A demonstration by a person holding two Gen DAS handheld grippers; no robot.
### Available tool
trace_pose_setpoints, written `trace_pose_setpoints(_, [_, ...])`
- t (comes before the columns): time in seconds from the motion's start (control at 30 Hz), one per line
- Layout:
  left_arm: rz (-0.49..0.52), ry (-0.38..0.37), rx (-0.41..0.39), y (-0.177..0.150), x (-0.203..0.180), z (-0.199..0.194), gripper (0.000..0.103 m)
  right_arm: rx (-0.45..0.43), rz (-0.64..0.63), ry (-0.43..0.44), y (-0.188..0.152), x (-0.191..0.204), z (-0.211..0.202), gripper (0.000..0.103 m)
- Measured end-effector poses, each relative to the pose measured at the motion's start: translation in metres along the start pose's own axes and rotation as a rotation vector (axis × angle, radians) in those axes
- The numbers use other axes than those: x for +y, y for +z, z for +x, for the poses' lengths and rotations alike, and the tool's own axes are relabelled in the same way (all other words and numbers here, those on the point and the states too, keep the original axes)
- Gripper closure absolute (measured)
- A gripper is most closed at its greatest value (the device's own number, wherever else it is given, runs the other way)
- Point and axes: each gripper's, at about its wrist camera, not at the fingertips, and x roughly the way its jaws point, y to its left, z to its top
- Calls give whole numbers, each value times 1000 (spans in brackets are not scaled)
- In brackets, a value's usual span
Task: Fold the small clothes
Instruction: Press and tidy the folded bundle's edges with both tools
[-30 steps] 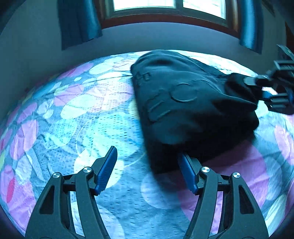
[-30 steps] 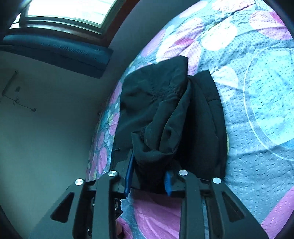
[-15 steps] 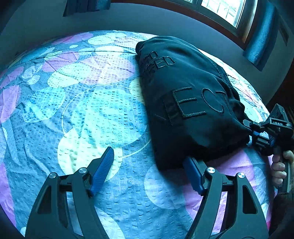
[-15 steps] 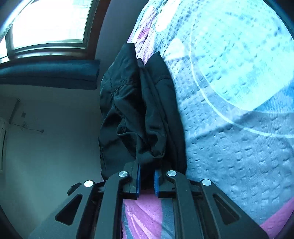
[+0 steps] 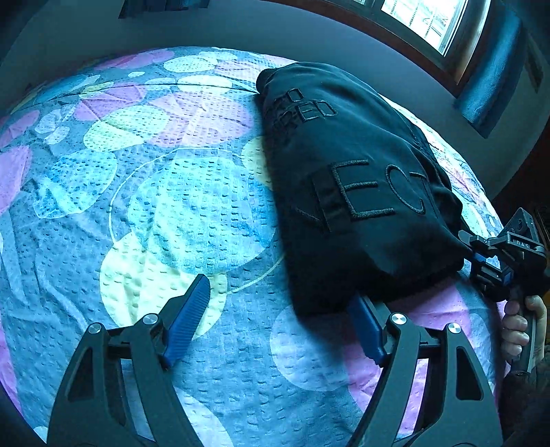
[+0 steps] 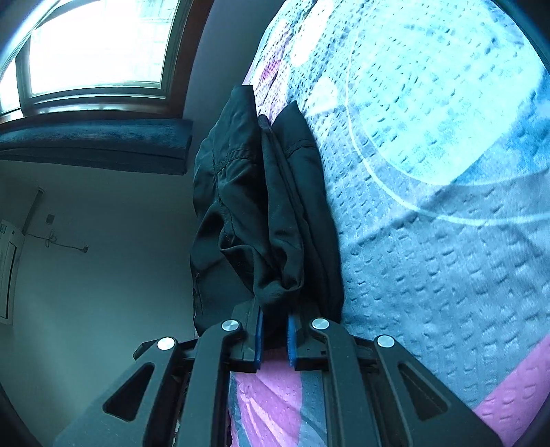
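Observation:
A black garment (image 5: 343, 192) with raised lettering lies folded on the flowered bedspread (image 5: 172, 213). My left gripper (image 5: 280, 290) hovers at its near corner with the jaws opening. The left finger (image 5: 189, 309) is over bare bedspread, and the tip of the right finger (image 5: 366, 326) is tucked under the cloth's edge, so no cloth is pinched. My right gripper (image 5: 481, 261) is at the garment's right end. In the right wrist view the right gripper (image 6: 275, 313) is shut on a bunched edge of the garment (image 6: 275, 206), low over the bedspread (image 6: 429, 172).
A person's hand (image 5: 515, 326) holds the right gripper's handle at the bed's right side. A window (image 5: 422, 20) with blue curtains (image 5: 488, 82) and a grey wall (image 6: 103, 275) stand behind the bed. Bedspread stretches wide to the garment's left.
The right gripper closed on the garment's bunched edge and sank with it to the bed. The left gripper's jaws widened as it tipped down toward the near corner.

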Motion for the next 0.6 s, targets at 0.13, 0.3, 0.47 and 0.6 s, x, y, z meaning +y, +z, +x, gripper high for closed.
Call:
trace_pose_setpoints(0.13, [12,-9,7,1,1,0,24,-11,7,-5,-2,0,-2,94])
trace_pose_setpoints(0.3, [-4,-92,3,-5,11,-13,24,-20,11,-12,-5,3,-9,91])
trace_pose_setpoints(0.47, [-98,-243,-8,-12,32,-44,23,-51,2,-63,-10,11,-31,51])
trace_pose_setpoints(0.6, [-143,-355,-15,3,40,-47,15,-96,-48,-38,-7,29,-49,30])
